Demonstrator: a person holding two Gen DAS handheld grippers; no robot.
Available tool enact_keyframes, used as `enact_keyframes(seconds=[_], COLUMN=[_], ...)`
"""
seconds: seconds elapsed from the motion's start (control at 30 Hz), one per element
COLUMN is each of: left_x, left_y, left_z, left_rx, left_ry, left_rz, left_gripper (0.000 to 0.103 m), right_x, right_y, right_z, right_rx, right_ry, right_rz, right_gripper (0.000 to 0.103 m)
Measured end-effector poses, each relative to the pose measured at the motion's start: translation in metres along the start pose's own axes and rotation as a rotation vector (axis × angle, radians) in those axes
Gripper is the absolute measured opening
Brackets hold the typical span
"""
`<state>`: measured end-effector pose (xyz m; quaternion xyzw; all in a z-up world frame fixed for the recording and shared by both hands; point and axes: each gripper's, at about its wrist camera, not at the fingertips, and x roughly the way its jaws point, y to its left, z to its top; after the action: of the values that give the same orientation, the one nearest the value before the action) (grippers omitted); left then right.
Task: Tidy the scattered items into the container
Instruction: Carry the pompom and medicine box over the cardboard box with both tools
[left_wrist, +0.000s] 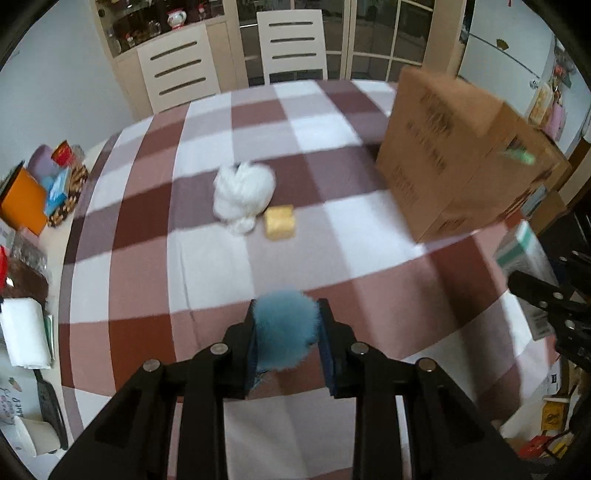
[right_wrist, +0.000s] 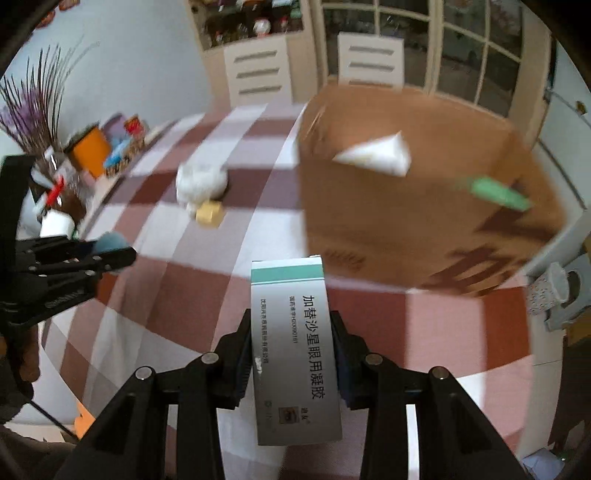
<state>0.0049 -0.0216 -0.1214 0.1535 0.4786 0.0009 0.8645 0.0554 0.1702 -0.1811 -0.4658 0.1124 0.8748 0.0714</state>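
The left claw (left_wrist: 286, 332) grips a blue pompom (left_wrist: 284, 325); the right claw (right_wrist: 291, 354) clamps a medicine box (right_wrist: 295, 354). Neither is in the cardboard box (right_wrist: 406, 206) yet. A white plush (left_wrist: 243, 194) and a yellow block (left_wrist: 280, 222) remain on the bench (left_wrist: 332, 229).

checked tablecloth (left_wrist: 207, 258), two white chairs (left_wrist: 291, 44), glass-fronted cabinet (left_wrist: 147, 26), dried purple flowers (right_wrist: 29, 107)

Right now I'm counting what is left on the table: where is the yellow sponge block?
The yellow sponge block lies mid-table on the checked tablecloth, just right of the white fluffy bundle in the left wrist view, left of the cardboard box.
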Motion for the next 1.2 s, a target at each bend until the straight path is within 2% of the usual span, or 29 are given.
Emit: enact_keyframes(seconds=[0.1, 0.23, 0.43, 0.53, 0.87, 0.97, 1.2], left_x=[-0.018, -0.046, -0.076, -0.088, -0.103, -0.101, -0.080], left_y=[-0.019, -0.047, -0.086, -0.102, -0.137, -0.143, -0.150], left_z=[0.021, 0.053, 0.098, 0.112, 0.138, 0.140, 0.150], left_rx=[-0.007, 0.009, 0.010, 0.028, 0.039, 0.044, 0.037], left_ry=[0.004, -0.037, -0.068, -0.091, -0.133, -0.144, -0.104], left_rz=[-0.057, -0.104, -0.145, -0.127, -0.078, -0.049, -0.020], left_gripper=[0.029, 0.029, 0.030, 0.030, 0.031, 0.031, 0.031], right_x=[-0.039, -0.082, -0.124, -0.137, -0.147, -0.142, -0.118], right_y=[-0.015, -0.037, -0.062, -0.069, -0.084, -0.091, -0.108], right_z=[0.010, 0.021, 0.039, 0.048, 0.077, 0.084, 0.095], right_rx=[0.036, 0.071, 0.094, 0.088, 0.043, 0.034, 0.029], right_ry=[-0.074, -0.156, -0.265, -0.306, -0.380, -0.381, -0.348], right_rz=[-0.025, -0.065, -0.106, -0.112, -0.084, -0.076, -0.053], right_gripper=[0.038, 0.038, 0.038, 0.038, 0.038, 0.038, 0.038])
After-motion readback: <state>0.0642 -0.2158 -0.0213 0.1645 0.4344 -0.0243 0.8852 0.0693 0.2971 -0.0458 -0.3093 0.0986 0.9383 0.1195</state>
